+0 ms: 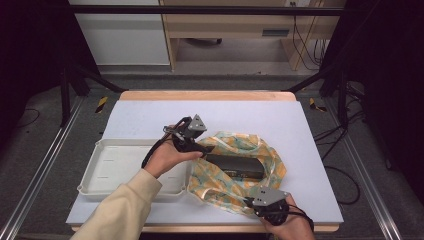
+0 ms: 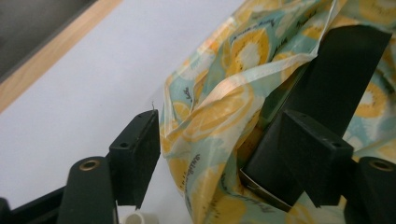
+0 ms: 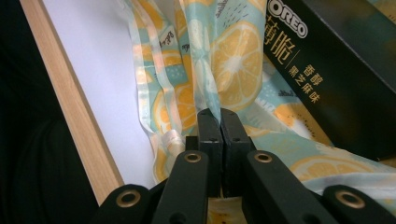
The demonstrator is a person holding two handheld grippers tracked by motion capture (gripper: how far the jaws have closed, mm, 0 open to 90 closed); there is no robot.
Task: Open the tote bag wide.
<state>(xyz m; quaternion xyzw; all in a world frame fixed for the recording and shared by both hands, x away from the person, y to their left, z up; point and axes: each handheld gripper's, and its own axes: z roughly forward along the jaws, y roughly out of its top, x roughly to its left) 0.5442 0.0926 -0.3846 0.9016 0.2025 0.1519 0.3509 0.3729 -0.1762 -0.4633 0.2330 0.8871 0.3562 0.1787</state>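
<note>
A plastic bag (image 1: 235,145) printed with orange and lemon slices lies open on the white table top, with a dark Oreo box (image 1: 235,166) lying inside it. My left gripper (image 1: 206,149) is at the bag's left rim with its jaws open. In the left gripper view the bag's film (image 2: 219,107) runs between the jaws of this gripper (image 2: 224,156), and one pad (image 2: 313,158) sits against the box (image 2: 345,70). My right gripper (image 1: 250,202) is at the bag's near edge. Its jaws (image 3: 222,126) are shut on the film (image 3: 233,60), with the box (image 3: 336,70) just beyond.
A shallow white tray (image 1: 115,165) lies left of the bag, under my left forearm. The table's wooden front edge (image 3: 70,107) runs close by the right gripper. Black frame posts and cables stand beyond the table's far corners.
</note>
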